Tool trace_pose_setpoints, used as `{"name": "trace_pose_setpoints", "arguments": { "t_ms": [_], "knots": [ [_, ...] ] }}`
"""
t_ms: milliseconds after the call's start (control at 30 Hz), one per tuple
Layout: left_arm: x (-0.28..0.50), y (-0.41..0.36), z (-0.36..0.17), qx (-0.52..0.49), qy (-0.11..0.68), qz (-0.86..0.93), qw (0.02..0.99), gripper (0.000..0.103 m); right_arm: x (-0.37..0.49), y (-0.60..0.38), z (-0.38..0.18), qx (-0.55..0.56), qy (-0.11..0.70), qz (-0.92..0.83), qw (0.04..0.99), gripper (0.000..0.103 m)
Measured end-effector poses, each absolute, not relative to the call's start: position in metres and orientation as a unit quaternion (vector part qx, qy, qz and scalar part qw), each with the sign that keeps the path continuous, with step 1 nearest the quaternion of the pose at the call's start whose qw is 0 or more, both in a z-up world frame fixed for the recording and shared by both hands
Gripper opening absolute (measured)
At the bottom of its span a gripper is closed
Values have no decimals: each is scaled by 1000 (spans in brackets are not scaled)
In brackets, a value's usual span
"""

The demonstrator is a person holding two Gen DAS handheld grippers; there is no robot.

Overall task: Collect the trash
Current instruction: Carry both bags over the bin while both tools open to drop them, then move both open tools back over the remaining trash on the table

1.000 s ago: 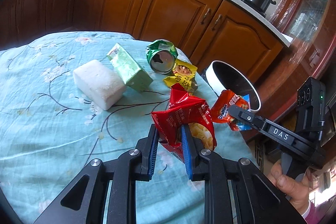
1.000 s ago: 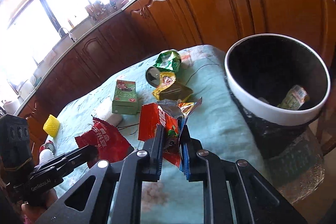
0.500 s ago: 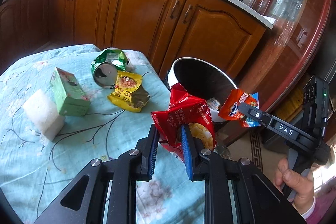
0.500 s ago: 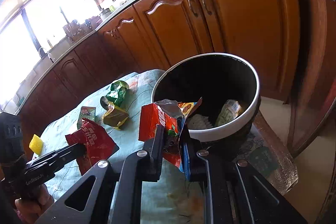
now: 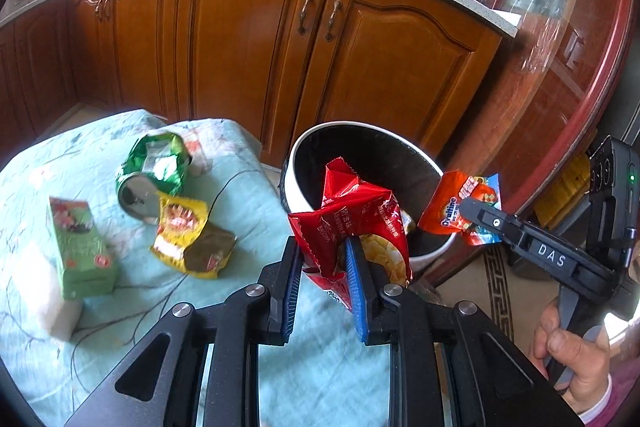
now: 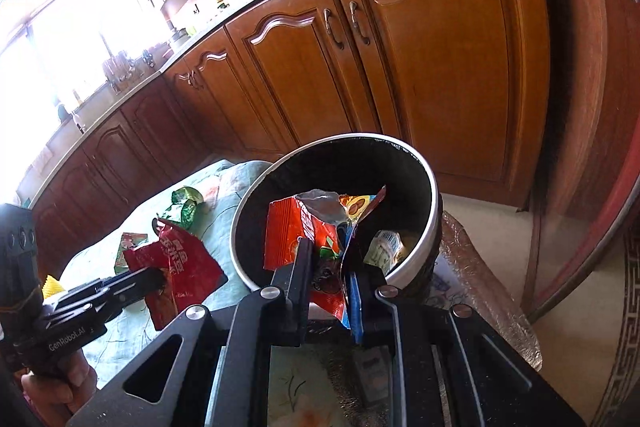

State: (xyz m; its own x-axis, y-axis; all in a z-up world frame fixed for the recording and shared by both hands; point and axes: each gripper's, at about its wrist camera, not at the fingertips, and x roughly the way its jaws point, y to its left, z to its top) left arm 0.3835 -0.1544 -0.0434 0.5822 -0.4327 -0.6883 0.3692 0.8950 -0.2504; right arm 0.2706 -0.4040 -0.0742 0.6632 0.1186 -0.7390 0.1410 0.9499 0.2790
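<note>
My left gripper (image 5: pixel 322 257) is shut on a red snack bag (image 5: pixel 352 211) and holds it at the near rim of the white-rimmed black trash bin (image 5: pixel 296 163). My right gripper (image 6: pixel 328 259) is shut on an orange Ovaltine wrapper (image 6: pixel 292 231) held over the bin's (image 6: pixel 424 171) opening. The wrapper also shows in the left wrist view (image 5: pixel 460 203), and the red bag shows in the right wrist view (image 6: pixel 180 263). Some trash lies inside the bin (image 6: pixel 386 247).
On the teal flowered tablecloth (image 5: pixel 120 307) lie a crushed green bag (image 5: pixel 156 163), a yellow wrapper (image 5: pixel 188 235), a green carton (image 5: pixel 78 247) and a white block (image 5: pixel 56 311). Wooden cabinets (image 5: pixel 256 39) stand behind; a plastic-covered red cabinet (image 5: pixel 560 67) stands at the right.
Both grippers have carried their wrappers off the table's middle toward the bin. The orange wrapper now hangs over the bin's opening and the red bag is at its rim.
</note>
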Motion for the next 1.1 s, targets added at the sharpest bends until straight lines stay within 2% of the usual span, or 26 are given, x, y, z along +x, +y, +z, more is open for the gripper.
{"name": "trace_pose_setpoints", "arguments": {
  "t_ms": [567, 733, 767, 833, 900, 1033, 1100],
  "knots": [
    [442, -207, -57, 1, 415, -222, 883, 22, 311, -424, -86, 125, 442, -9, 888, 19],
    [450, -215, -58, 3, 419, -221, 881, 27, 321, -428, -94, 124, 456, -9, 881, 21],
    [451, -216, -58, 5, 419, -219, 881, 29, 323, -429, -96, 125, 458, -9, 880, 26],
    [452, -220, -57, 5, 422, -219, 880, 39, 326, -431, -98, 128, 462, -9, 877, 37],
    [451, -219, -56, 2, 418, -219, 882, 46, 326, -433, -97, 132, 460, -10, 878, 52],
    [442, -208, -55, -9, 412, -216, 885, 50, 323, -436, -93, 136, 452, -13, 881, 57],
    [434, -198, -57, -19, 412, -212, 886, 55, 319, -436, -90, 143, 447, -13, 883, 63]
  ]
}}
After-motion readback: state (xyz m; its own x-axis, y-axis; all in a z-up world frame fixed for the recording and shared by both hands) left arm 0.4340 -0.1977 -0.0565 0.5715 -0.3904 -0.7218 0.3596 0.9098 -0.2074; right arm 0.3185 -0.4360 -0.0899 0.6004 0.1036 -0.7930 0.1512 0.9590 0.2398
